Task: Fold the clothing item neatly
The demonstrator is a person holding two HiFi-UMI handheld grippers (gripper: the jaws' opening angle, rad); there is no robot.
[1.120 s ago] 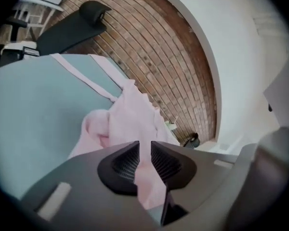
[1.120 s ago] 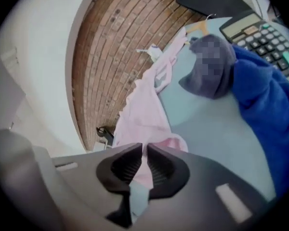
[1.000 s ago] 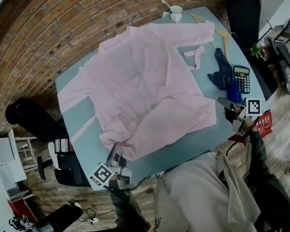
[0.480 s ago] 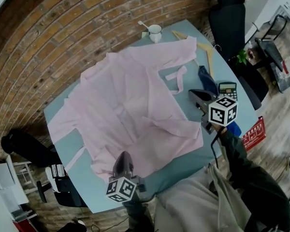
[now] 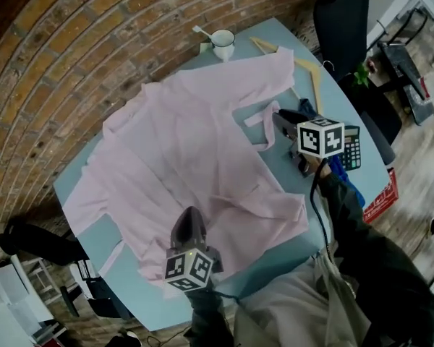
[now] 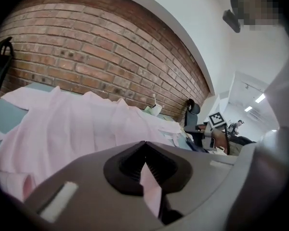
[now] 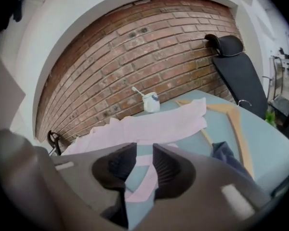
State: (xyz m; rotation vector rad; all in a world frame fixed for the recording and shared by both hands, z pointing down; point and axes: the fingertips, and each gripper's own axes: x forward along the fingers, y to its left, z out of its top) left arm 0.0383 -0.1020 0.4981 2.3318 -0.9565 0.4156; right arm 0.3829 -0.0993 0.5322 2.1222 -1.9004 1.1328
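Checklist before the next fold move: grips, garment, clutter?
1. Left gripper shut on garment edge: ok.
2. Right gripper gripping strap: not ok; fingers have just been opening, and the strap lies between them unpinched.
3. Garment flat: not ok, creased.
4. Hanger clear of garment: not ok, sleeve overlaps it.
5. Mug off garment: ok.
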